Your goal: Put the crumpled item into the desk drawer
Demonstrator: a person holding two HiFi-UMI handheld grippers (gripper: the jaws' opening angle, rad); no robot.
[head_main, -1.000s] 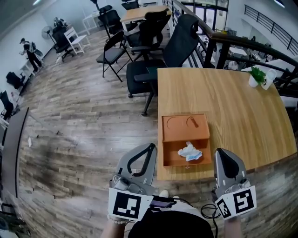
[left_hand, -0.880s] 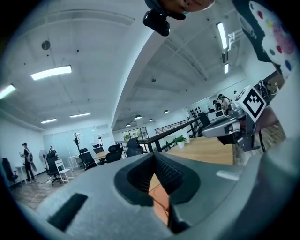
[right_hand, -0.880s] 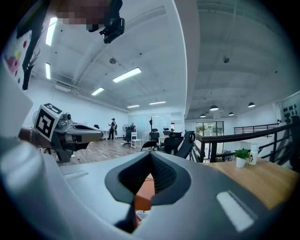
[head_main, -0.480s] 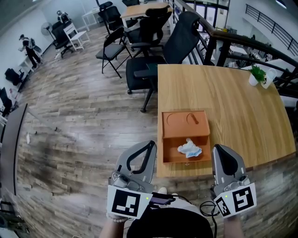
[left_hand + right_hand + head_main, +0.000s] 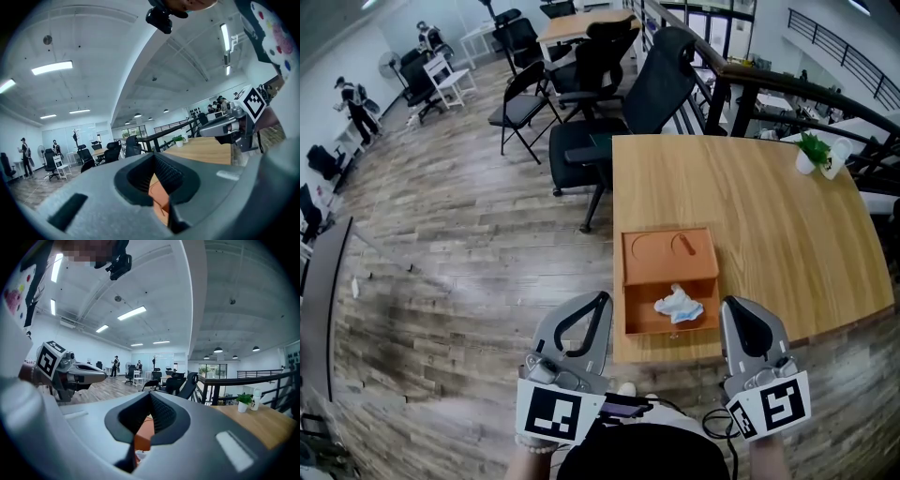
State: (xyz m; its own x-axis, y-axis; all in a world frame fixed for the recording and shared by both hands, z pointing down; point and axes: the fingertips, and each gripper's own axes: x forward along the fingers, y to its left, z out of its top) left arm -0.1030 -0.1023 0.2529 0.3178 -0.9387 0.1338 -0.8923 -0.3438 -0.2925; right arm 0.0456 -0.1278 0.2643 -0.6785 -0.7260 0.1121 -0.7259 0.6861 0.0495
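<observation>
**STATUS: CRUMPLED ITEM IN OPEN DRAWER; BOTH GRIPPERS CLOSED, EMPTY**

1. Drawer (image 5: 641, 310): pulled out of its orange unit (image 5: 670, 255) toward the person. The unit sits on the desk (image 5: 769, 211), with the drawer front near the desk's edge.
2. Crumpled item (image 5: 679, 305): white with a bluish tint. It lies inside the drawer, right of the drawer's centre, touching the drawer floor.
3. Left gripper (image 5: 601, 298): held on the person's side of the drawer, off its left corner and clear of the desk. Its jaw tips meet and nothing is between them (the orange seen through the gap behind the tips is the unit beyond).
4. Right gripper (image 5: 737, 306): held on the person's side of the drawer, off its right corner. Its jaws are together and carry nothing.
5. Potted plant (image 5: 811, 150): on the desk, well beyond the drawer to the right.
6. Office chair (image 5: 642, 98): beyond the drawer, at the desk's far left corner.
</observation>
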